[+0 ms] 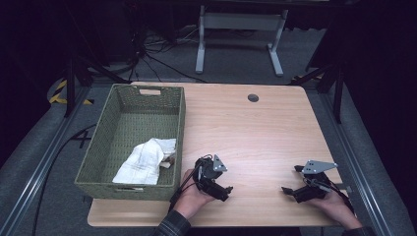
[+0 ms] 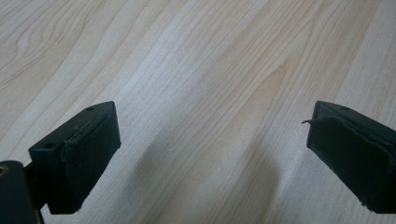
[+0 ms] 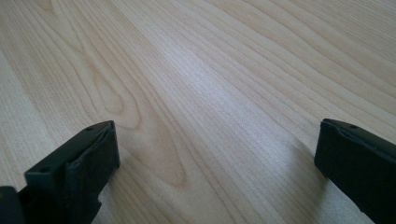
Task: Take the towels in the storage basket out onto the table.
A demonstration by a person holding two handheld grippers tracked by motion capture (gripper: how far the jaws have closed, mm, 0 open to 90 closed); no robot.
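A green woven basket stands on the left part of the light wooden table. Inside it, near the front right corner, lies a crumpled white cloth. My left gripper rests low over the table just right of the basket's front corner, open, with bare wood between its jaws. In the left gripper view its fingers stand wide apart. My right gripper sits near the table's front right edge, open too, its fingers far apart over bare wood.
A round cable hole sits near the table's far edge. Behind the table stands a white desk frame on the dark floor, with cables beside it. Metal rails run along both sides.
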